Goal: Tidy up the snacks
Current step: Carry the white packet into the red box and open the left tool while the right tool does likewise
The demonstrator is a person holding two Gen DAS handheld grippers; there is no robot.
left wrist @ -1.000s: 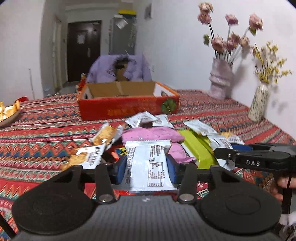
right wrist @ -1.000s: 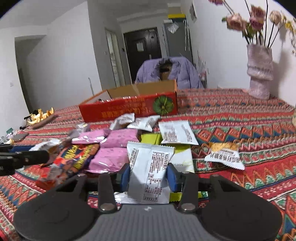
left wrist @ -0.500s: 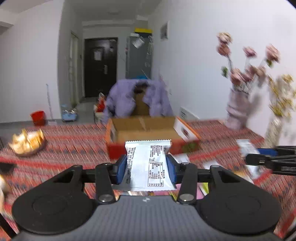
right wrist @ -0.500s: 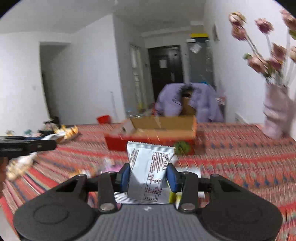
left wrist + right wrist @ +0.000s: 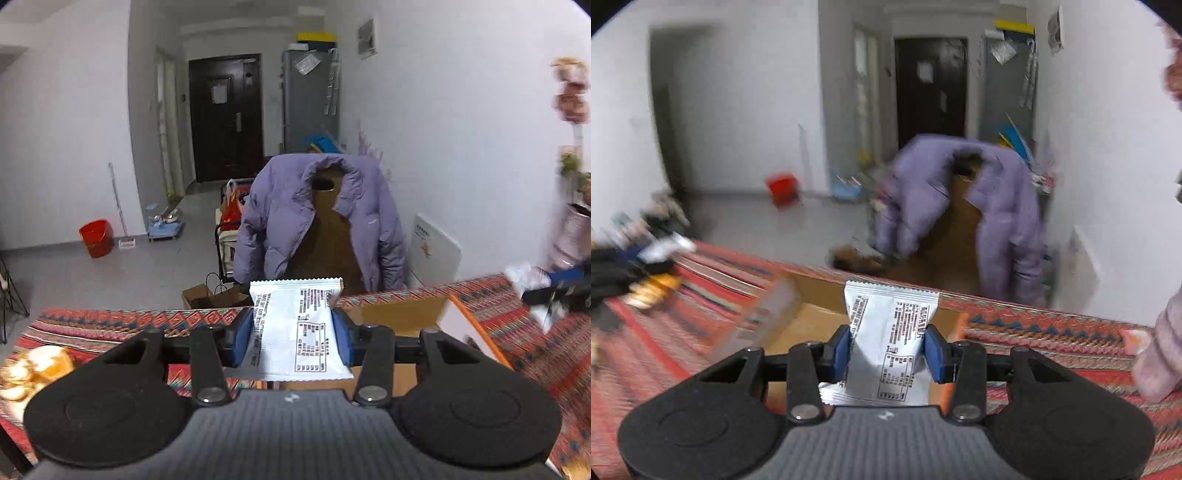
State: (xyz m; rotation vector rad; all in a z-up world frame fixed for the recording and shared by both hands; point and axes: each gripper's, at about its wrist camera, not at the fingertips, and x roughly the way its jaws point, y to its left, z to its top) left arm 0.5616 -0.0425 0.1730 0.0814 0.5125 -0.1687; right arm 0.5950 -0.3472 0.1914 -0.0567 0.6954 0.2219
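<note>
Each hand-held gripper, left (image 5: 293, 338) and right (image 5: 886, 350), clenches a white snack packet (image 5: 299, 332). The cardboard box (image 5: 812, 314) lies just ahead and below both, the right one nearer.

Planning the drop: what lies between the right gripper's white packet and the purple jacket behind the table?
In the right wrist view, the white packet sits over the open cardboard box; beyond come the box's far wall, patterned tablecloth, then the purple jacket.
</note>
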